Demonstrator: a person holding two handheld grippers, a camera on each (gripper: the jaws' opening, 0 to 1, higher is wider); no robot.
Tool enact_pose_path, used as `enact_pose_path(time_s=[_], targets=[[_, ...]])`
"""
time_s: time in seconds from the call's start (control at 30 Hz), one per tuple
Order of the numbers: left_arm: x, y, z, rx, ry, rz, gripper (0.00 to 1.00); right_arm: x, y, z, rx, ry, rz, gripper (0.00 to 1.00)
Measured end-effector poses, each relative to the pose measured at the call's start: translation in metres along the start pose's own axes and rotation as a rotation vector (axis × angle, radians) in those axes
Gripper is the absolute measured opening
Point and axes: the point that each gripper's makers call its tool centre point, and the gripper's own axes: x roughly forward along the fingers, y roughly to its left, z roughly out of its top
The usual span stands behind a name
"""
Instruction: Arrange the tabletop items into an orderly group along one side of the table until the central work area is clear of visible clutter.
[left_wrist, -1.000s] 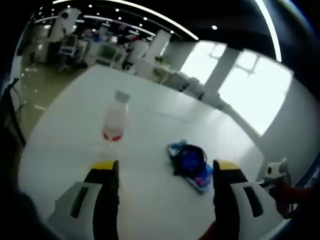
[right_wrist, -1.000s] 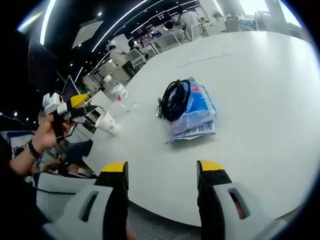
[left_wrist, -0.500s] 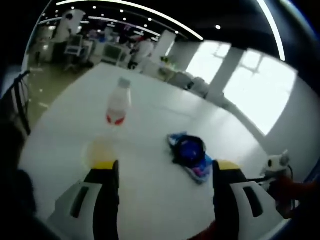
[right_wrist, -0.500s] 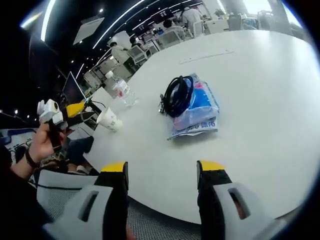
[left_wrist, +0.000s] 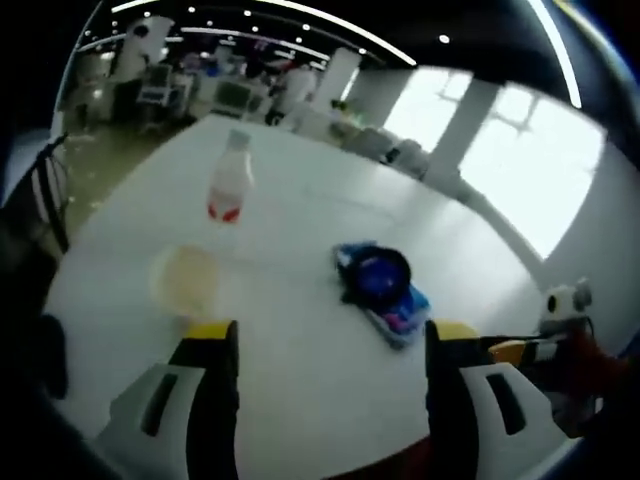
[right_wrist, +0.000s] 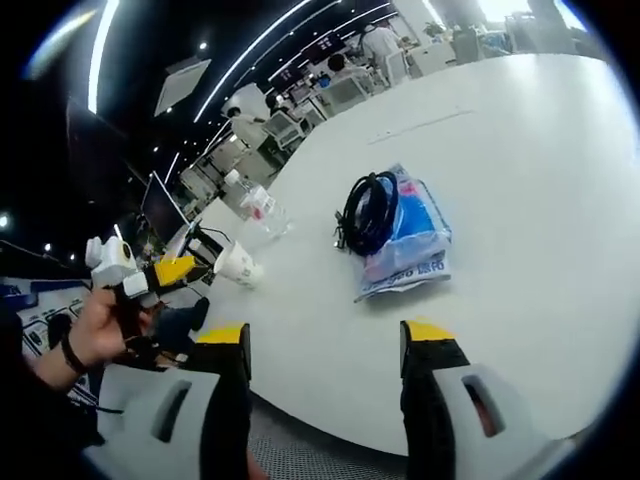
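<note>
Over the last second both our cameras had drawn back a little, so the cup (left_wrist: 187, 281) had come into the left gripper view and the items sat farther ahead of the jaws; the things themselves had not moved on the table (left_wrist: 300, 380). In the left gripper view, our left tongs (left_wrist: 327, 333) were held with jaws wide apart and empty above the near table edge. The cup stood just ahead of the left jaw, the bottle (left_wrist: 229, 178) upright well beyond it, and the packet (left_wrist: 400, 312) with the cable coil (left_wrist: 381, 277) lying on it ahead of the right jaw. Our right tongs showed at the right border, held in a hand (left_wrist: 585, 375). In the right gripper view, our right tongs (right_wrist: 325, 338) were likewise apart and empty at the table edge. The packet (right_wrist: 410, 245) and coil (right_wrist: 370, 210) lay straight ahead between the jaws' line, near the table's middle. The cup (right_wrist: 238, 265) and bottle (right_wrist: 263, 205) stood ahead to the left, close together near the table's rim. Our left tongs (right_wrist: 180, 268) hovered off the table at far left in a hand (right_wrist: 97, 328).
</note>
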Motion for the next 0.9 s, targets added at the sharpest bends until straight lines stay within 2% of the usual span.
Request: enact_pose_path(time_s=[0.1,0.2,0.37,0.53,0.63,0.77,0.9], targets=[[0.000,0.002,-0.007,-0.002,0.005,0.017,0.73,-0.002,0.003,0.005,-0.003,-0.009,0.020,0.60],[-0.003,-0.006,-0.013,-0.013,0.012,0.016,0.73,0.001,0.002,0.004,-0.002,0.004,0.032,0.60],[-0.005,-0.009,-0.020,0.030,0.032,0.020,0.73,0.000,-0.003,0.004,0.022,0.017,0.052,0.59],[-0.001,-0.006,-0.028,0.012,0.031,0.031,0.73,-0.009,-0.008,0.017,0.045,-0.010,0.060,0.56],[0.002,-0.011,-0.030,0.025,0.034,0.021,0.73,-0.011,-0.012,0.022,0.053,-0.021,0.058,0.56],[0.001,-0.009,-0.029,0.064,0.034,0.026,0.73,-0.009,-0.009,0.028,0.016,-0.009,0.068,0.56],[-0.002,-0.005,-0.025,0.065,0.024,0.029,0.73,0.002,0.006,0.040,-0.044,0.015,0.097,0.56]])
